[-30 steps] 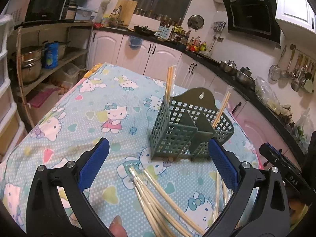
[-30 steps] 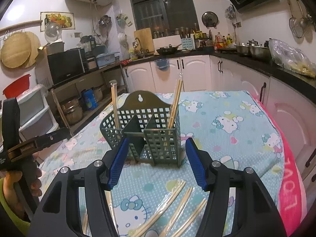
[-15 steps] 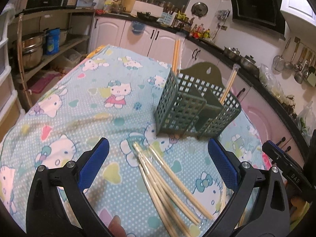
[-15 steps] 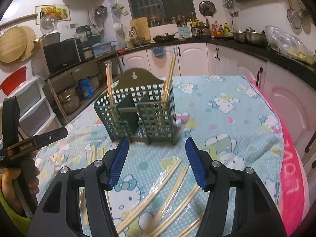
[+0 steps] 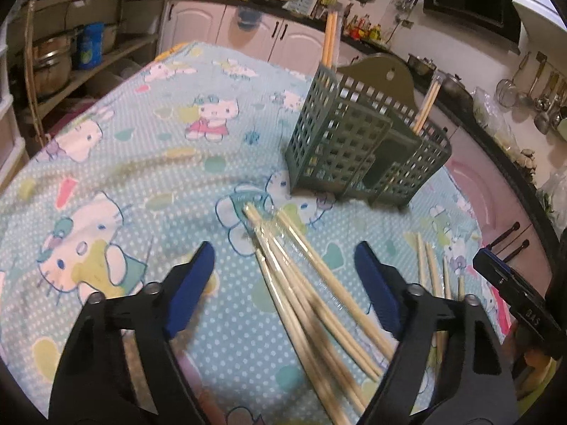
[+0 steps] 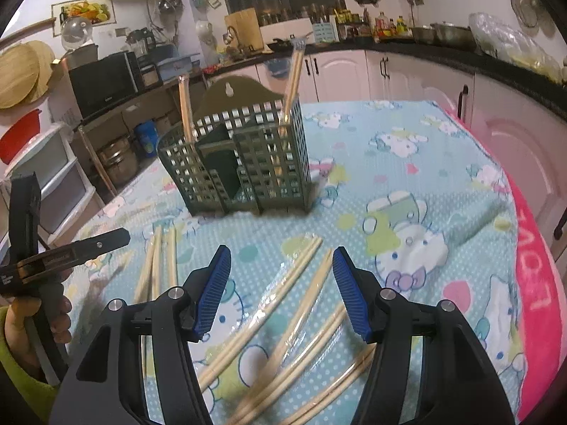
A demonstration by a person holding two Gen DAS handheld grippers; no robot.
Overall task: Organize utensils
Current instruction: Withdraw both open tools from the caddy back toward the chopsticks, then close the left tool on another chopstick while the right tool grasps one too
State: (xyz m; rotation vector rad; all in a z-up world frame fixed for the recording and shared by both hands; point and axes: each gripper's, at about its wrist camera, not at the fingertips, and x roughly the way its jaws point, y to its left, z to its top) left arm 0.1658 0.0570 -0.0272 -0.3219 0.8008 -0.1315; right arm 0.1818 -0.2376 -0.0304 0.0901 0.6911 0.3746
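A green lattice utensil holder (image 5: 365, 148) (image 6: 237, 163) stands upright on the cartoon-print tablecloth, with a few wooden chopsticks (image 5: 329, 42) (image 6: 296, 71) sticking out of its compartments. Several loose chopsticks (image 5: 312, 297) in clear wrap lie in a fan in front of it. My left gripper (image 5: 285, 279) hangs just above that fan, its jaws closing, with the sticks between the blue pads but untouched. My right gripper (image 6: 281, 290) stays open low over another spread of chopsticks (image 6: 301, 315), pads clear of them.
More chopsticks (image 6: 159, 262) (image 5: 436, 276) lie to the side. A hand (image 6: 24, 318) holds the left tool at the right view's left edge. A pink towel (image 6: 531, 283) edges the table. Shelves with pots (image 5: 53, 63) and counters ring the table.
Both grippers have sunk toward the table and tilted downward, so the chopsticks now fill the lower frame. The left jaws have narrowed. The right jaws keep the same gap.
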